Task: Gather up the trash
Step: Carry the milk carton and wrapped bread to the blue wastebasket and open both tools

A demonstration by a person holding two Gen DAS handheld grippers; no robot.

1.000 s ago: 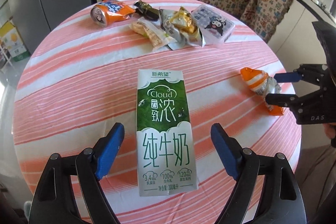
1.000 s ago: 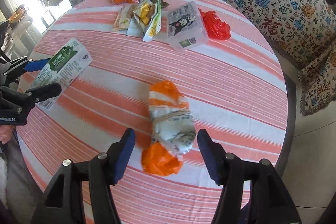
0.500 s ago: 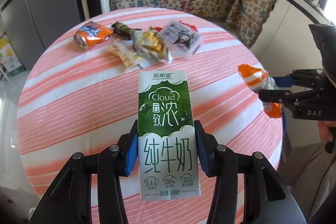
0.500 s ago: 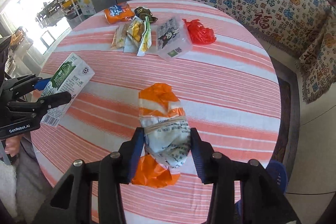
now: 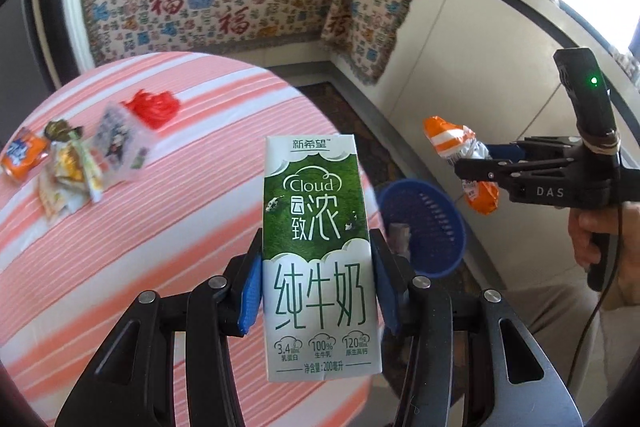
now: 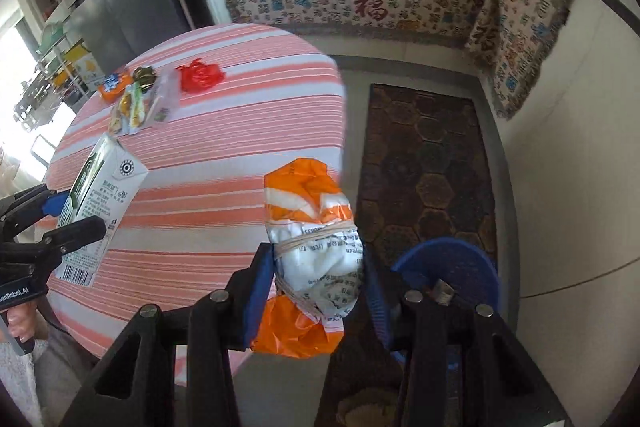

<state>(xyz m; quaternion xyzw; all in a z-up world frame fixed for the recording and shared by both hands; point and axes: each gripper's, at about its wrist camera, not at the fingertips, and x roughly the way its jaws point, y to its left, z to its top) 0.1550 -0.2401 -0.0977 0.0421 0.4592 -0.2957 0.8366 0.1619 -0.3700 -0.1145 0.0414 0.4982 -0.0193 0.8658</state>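
Green-and-white milk carton [image 5: 320, 251] is now riding clamped in the left gripper [image 5: 316, 301], lifted off the striped table [image 5: 160, 227]; the right gripper [image 6: 316, 301] is likewise pinching the orange-and-white wrapper bundle [image 6: 316, 251]. Both are heading toward the blue basket [image 5: 424, 227] at lower right, so dropping comes next.

L gripper [image 5: 316, 291], wide open around the milk carton [image 5: 320, 251] a sec ago, now clamps it w/ both blue pads on its sides; carton is off the striped table [image 5: 160, 227] and up in the air. R gripper [image 6: 316, 291] likewise goes from open to pinching the orange-white wrapper bundle [image 6: 312, 247], lifted clear of the cloth. Both views swing right: table slides to frame left, blue basket [image 5: 432, 227] on the floor comes into view lower right.
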